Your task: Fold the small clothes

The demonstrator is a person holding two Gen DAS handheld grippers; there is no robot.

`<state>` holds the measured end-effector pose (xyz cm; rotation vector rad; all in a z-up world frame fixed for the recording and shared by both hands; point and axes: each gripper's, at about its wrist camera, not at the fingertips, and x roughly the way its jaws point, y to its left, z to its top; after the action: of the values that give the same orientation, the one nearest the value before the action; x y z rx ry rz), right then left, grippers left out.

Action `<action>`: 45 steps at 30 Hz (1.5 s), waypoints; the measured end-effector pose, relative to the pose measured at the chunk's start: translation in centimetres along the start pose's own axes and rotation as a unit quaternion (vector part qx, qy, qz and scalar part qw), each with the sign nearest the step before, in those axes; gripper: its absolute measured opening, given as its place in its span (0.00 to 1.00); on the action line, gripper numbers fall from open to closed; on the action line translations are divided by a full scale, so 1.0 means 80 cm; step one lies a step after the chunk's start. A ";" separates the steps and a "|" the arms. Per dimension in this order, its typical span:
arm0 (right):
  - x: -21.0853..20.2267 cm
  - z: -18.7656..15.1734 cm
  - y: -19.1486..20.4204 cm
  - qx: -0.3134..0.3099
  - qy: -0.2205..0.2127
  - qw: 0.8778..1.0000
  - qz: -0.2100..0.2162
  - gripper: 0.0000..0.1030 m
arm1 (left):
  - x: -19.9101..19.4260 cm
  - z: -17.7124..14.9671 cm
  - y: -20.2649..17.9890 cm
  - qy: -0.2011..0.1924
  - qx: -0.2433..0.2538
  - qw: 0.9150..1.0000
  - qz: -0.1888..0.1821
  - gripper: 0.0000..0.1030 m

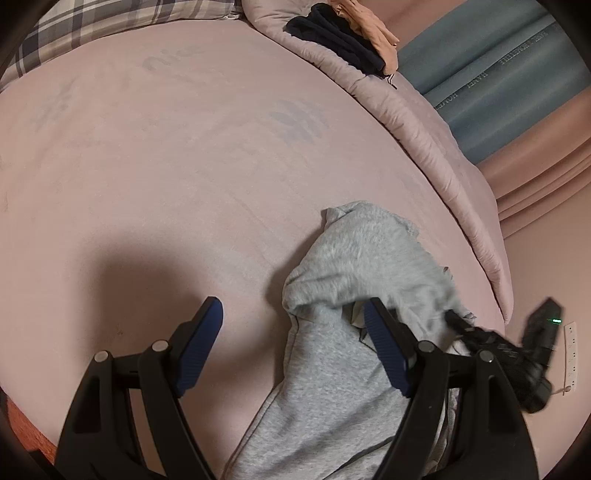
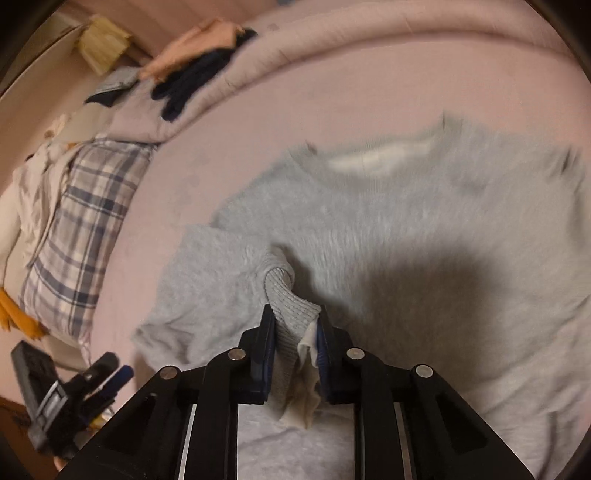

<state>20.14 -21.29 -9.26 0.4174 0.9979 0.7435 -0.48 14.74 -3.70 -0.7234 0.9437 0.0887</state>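
A small grey sweatshirt (image 2: 388,221) lies spread on the pink bed sheet (image 2: 332,92), neck away from me. My right gripper (image 2: 295,325) is shut on the ribbed cuff (image 2: 288,295) of its sleeve, held over the body of the garment. In the left wrist view the same grey sweatshirt (image 1: 351,295) lies bunched at the lower right. My left gripper (image 1: 293,314) is open and empty; its right finger rests over the grey cloth, its left finger over bare sheet. The right gripper (image 1: 498,343) shows blurred at the right of that view.
A pink quilt (image 1: 424,140) is rolled along the far side of the bed with dark (image 1: 340,37) and peach clothes (image 1: 369,22) on it. A plaid pillow (image 2: 85,221) lies at the left. The left gripper (image 2: 81,398) shows at the lower left of the right wrist view.
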 end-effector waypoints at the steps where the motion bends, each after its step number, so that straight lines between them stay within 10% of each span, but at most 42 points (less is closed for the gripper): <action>1: -0.015 0.003 0.008 -0.020 -0.017 1.000 -0.010 0.20 | 0.001 0.001 -0.002 -0.001 0.002 1.000 -0.001 0.77; 15: -0.132 0.040 -0.005 -0.056 -0.130 0.987 -0.071 0.19 | 0.031 0.020 -0.066 0.008 0.078 0.997 -0.001 0.77; 45: -0.085 0.013 -0.122 0.020 -0.076 0.988 -0.135 0.19 | 0.168 0.019 -0.113 0.078 0.135 0.986 0.057 0.60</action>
<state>22.39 -32.90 -10.78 0.3579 0.9052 0.4412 12.05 5.64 -8.64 -0.4296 1.1211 0.0038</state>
